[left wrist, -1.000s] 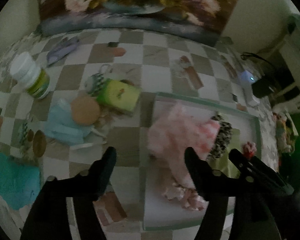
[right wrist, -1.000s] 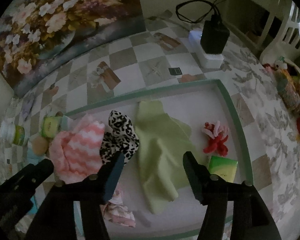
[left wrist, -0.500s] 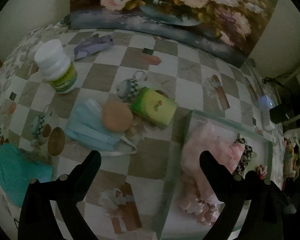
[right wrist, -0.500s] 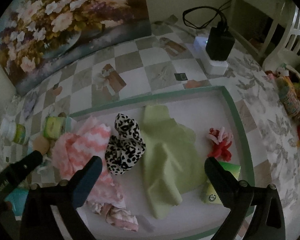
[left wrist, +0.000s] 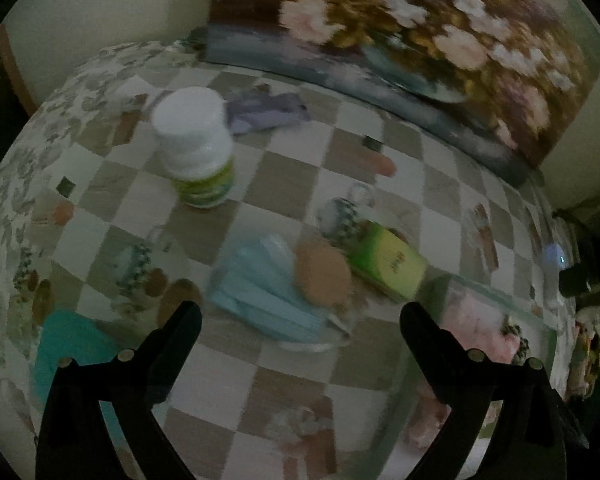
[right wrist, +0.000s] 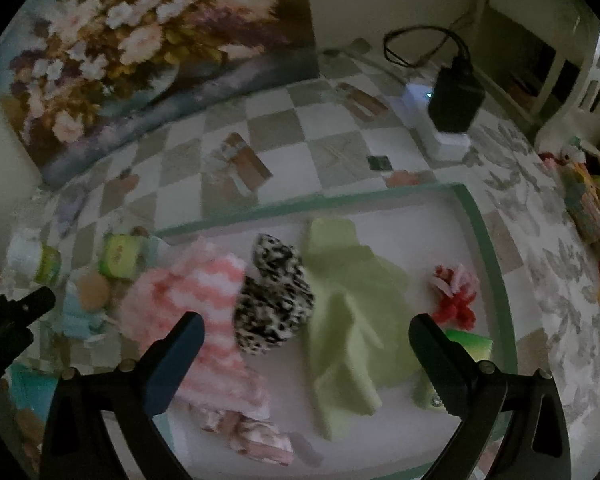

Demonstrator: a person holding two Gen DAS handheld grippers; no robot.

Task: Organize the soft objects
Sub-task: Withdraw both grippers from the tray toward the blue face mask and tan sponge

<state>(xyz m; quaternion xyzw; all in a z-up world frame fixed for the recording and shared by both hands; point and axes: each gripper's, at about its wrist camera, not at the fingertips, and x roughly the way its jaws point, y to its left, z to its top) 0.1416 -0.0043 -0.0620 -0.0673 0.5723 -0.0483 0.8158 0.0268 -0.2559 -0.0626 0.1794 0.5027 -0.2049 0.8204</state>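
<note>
Four soft things are already gathered in the tray (right wrist: 486, 240): pink cloth (right wrist: 204, 300), spotted scrunchie (right wrist: 274, 312), green cloth (right wrist: 352, 304), red tie (right wrist: 456, 296). Left of it, the blue mask (left wrist: 260, 296) is left outside. Both the left gripper (left wrist: 300, 320) and right gripper (right wrist: 306, 336) are spread wide, nothing grasped.

Green box (left wrist: 388, 266): I see a small dark mark printed on its top face, too blurred to read.
White bottle (left wrist: 196, 148): its green label band carries print I can't make out.
Rest of the worktop (left wrist: 284, 184): I find no legible text, numbers or signs.
</note>
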